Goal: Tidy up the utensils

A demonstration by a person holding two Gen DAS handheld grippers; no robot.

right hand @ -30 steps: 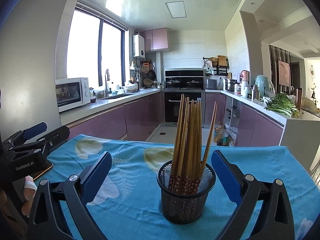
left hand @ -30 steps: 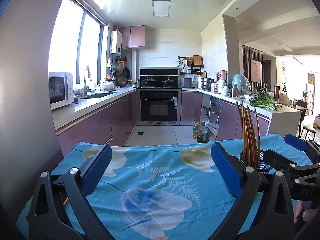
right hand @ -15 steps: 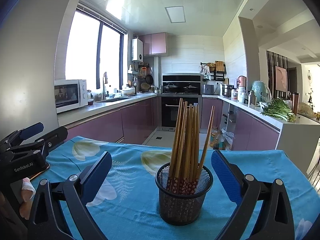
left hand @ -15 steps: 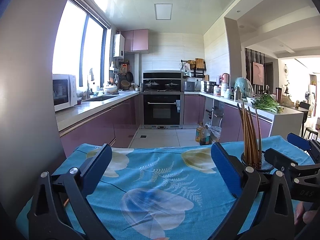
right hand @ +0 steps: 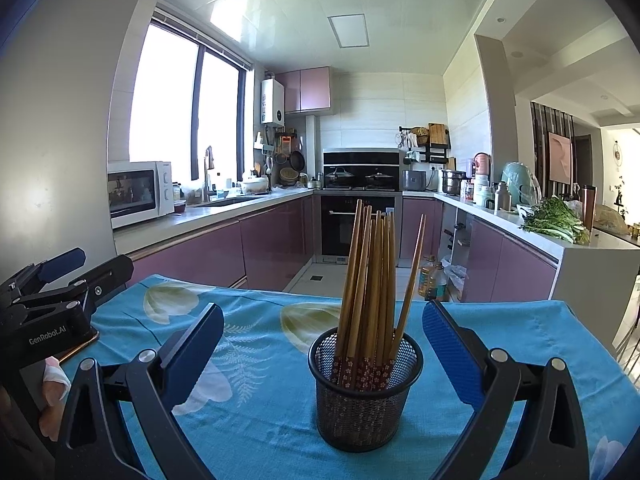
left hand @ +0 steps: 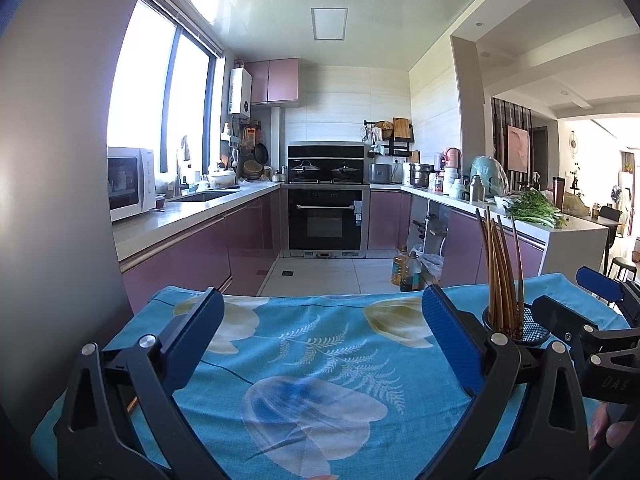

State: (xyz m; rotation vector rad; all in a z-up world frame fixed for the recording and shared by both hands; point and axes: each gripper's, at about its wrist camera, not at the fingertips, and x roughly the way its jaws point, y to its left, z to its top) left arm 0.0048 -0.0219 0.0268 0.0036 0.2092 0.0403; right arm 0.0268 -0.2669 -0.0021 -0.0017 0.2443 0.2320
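Standing on the worktop, which is covered by a blue floral cloth: one black mesh holder, upright, with a bundle of wooden chopsticks in it. Chopstick tips point up and fan out slightly; patterned red ends sit down inside the mesh.

Right hand-held gripper: jaws spread wide, nothing between the pads. Holder sits between the two blue fingers in the right wrist view, nearer the camera's centre, not touched by either one.

Left hand-held gripper: jaws likewise spread wide, empty, over bare cloth. From this side the holder with chopsticks shows off to the right, partly behind the gripper's right finger and next to the other gripper's black frame.

Fingers of a hand show at the left edge of the right wrist view.

Background: kitchen with purple cabinets, microwave, oven, greens on the far counter.
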